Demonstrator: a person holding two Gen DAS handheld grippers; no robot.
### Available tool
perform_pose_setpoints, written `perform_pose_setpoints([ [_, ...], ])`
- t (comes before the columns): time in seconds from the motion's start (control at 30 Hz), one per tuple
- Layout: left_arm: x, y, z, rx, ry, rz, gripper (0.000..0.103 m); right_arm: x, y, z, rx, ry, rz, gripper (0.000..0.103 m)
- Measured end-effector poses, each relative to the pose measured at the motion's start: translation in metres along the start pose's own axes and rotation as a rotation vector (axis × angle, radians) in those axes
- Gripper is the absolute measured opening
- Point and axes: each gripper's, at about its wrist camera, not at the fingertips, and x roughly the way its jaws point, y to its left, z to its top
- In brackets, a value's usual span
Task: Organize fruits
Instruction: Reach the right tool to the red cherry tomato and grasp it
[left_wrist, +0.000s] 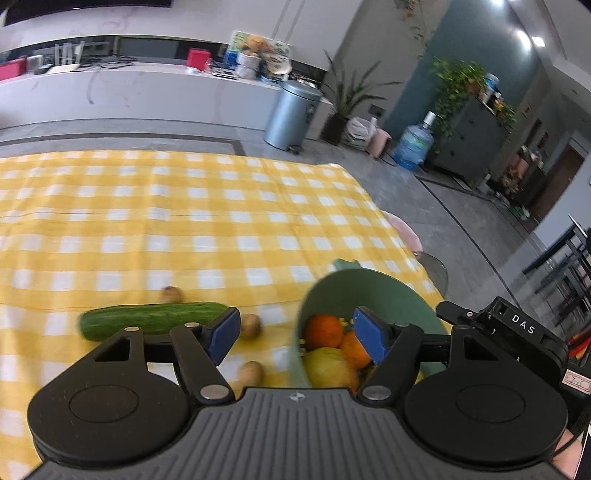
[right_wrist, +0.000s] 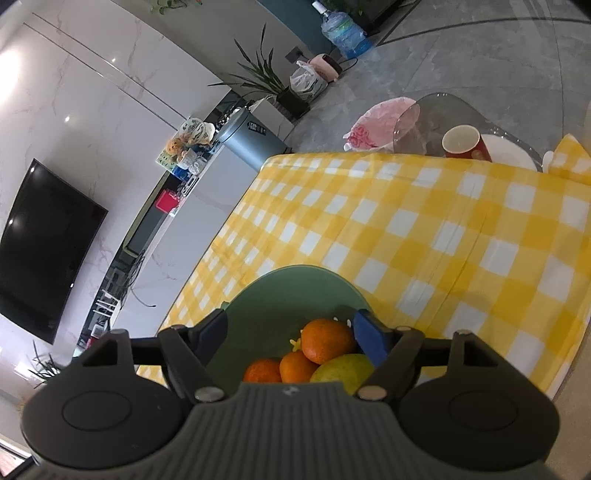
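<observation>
A soft yellow-checked cloth (left_wrist: 207, 221) covers the desk, bearing a matt green plastic bowl (left_wrist: 373, 291), glossy dimpled oranges (left_wrist: 324, 331), a bumpy dark cucumber (left_wrist: 151, 318) and dull rough-skinned brown kiwis (left_wrist: 251, 326).

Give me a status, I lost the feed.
Left gripper open, empty. Right gripper open over green bowl. Oranges in bowl; cucumber on cloth. Nothing blocking.
</observation>
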Motion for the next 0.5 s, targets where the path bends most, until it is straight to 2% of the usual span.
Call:
perform_pose_setpoints([
  [0.07, -0.01, 0.007, 0.001, -0.018, -0.006, 0.017, 0.082, -0.001, 0.001, -0.002, 0.011, -0.021, 0.015, 0.074],
  [0.27, -0.036, 0.019, -0.002, -0.024, -0.018, 0.074, 0.083, -0.008, 0.008, -0.005, 0.021, -0.079, 0.137, 0.072],
  [0.33, -0.046, 0.025, -0.005, -0.028, -0.03, 0.108, 0.083, -0.007, 0.011, -0.007, 0.027, -0.069, 0.181, 0.063],
  [0.43, -0.059, 0.036, -0.012, -0.026, -0.045, 0.147, 0.083, -0.004, 0.016, -0.014, 0.036, -0.039, 0.241, 0.058],
  [0.5, -0.066, 0.041, -0.018, -0.031, -0.068, 0.183, 0.083, -0.005, 0.026, -0.021, 0.011, -0.022, 0.272, 0.047],
])
